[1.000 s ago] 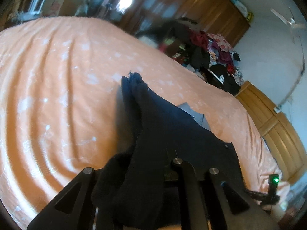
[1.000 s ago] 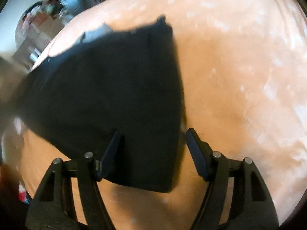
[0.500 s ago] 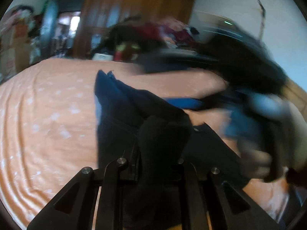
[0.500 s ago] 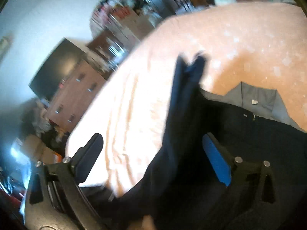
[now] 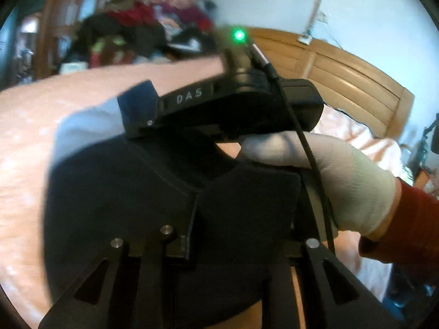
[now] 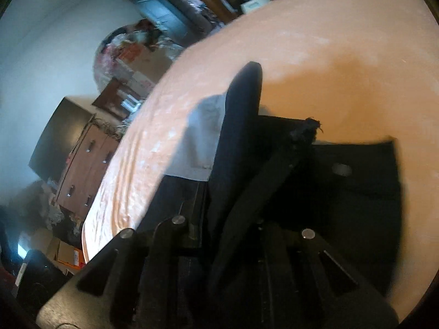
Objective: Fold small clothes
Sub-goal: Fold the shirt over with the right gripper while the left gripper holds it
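On the orange bedspread (image 6: 343, 63) lies a dark garment (image 5: 115, 192), and much of it is hidden: in the left wrist view it fills the lower middle and covers the left gripper (image 5: 238, 219) up to the finger bases, so only the screws and frame show. Cloth sits between those fingers, which look drawn close on it, though the tips are buried. The picture is blurred at its edges.

In the right wrist view the right gripper (image 6: 247, 205) is also half buried. A dark fold stands up between its fingers and the jaws seem pinched narrow on that fold; the finger ends cannot be made out against the black cloth. A frayed corner pokes up just right of the fold, and a pale grey lining (image 6: 203, 137) shows at its left.

Across the left view, the right gripper's body, lettered DAS, with a green light (image 5: 239, 35) and a cable (image 5: 310, 150), blocks the far part of the garment. A white-gloved hand (image 5: 329, 175) grips it, with a red sleeve (image 5: 411, 224) behind.

Beyond are a wooden headboard (image 5: 351, 82), a heap of clothes (image 5: 153, 30), and in the right view a brown dresser (image 6: 85, 170) off the bed's edge.

The fold's long axis runs away from the right camera, toward the bed's far side.
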`<state>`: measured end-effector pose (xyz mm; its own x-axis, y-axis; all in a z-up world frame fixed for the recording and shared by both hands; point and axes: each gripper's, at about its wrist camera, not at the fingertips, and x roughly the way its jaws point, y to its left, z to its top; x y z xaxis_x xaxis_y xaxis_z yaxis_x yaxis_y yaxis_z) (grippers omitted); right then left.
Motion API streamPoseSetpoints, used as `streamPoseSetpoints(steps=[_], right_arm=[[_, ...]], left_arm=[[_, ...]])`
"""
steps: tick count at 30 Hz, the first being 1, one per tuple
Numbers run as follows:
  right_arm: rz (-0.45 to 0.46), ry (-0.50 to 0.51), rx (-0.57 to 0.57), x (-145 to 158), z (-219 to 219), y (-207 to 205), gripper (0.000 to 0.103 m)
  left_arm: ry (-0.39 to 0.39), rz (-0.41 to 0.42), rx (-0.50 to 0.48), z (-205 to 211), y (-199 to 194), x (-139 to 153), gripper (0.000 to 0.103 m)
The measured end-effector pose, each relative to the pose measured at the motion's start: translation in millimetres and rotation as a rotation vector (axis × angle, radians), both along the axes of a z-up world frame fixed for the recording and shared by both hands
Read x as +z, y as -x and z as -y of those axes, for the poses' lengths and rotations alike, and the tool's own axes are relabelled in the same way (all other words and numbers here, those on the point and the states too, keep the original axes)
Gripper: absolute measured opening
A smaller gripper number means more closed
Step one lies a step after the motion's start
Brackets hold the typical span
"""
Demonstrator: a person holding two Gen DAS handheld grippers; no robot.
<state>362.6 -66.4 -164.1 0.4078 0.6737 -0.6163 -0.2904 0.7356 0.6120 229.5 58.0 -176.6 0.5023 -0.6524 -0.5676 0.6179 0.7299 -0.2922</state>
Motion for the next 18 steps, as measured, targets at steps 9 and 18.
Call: streamPoseSetpoints(steps=[9, 18], right_arm=[[-0.153, -0.019, -0.086, -66.7, 60.3, -3.9, 0.013], [-0.236, -0.176, -0.064, -70.9, 88.1, 24.9, 0.048]], left_arm=[[-0.038, -0.158, -0.096, 110.6, -21.2, -48.1, 0.034], [-0.068, -0.129, -0.156, 91.6, 13.5, -34.4, 0.040]])
